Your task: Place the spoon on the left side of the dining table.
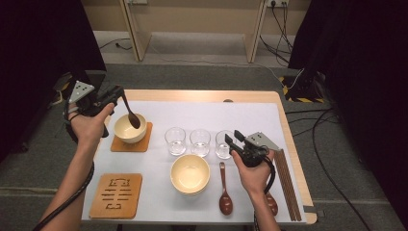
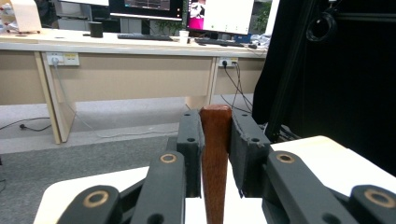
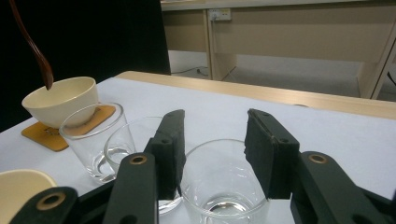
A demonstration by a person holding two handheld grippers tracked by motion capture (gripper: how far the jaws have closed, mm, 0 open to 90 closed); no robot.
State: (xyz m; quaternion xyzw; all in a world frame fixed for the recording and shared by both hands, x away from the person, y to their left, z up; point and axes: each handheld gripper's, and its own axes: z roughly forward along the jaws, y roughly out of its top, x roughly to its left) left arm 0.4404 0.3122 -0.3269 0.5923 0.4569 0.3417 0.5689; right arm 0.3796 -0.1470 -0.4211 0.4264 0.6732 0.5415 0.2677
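Wooden spoon (image 1: pixel 130 113) sits pinched in your left gripper (image 1: pixel 117 92) over the cream bowl (image 1: pixel 129 129); your right gripper's (image 1: pixel 232 138) jaws straddle the rightmost glass (image 1: pixel 223 144), spread.

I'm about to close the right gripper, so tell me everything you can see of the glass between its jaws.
The glass is a clear, round, straight-sided tumbler, upright on the white mat, rightmost of three in a row. Its thick base catches light; whether it holds liquid is unclear. The right gripper straddles its rim, jaws open on either side; whether the pads touch the wall is unclear.
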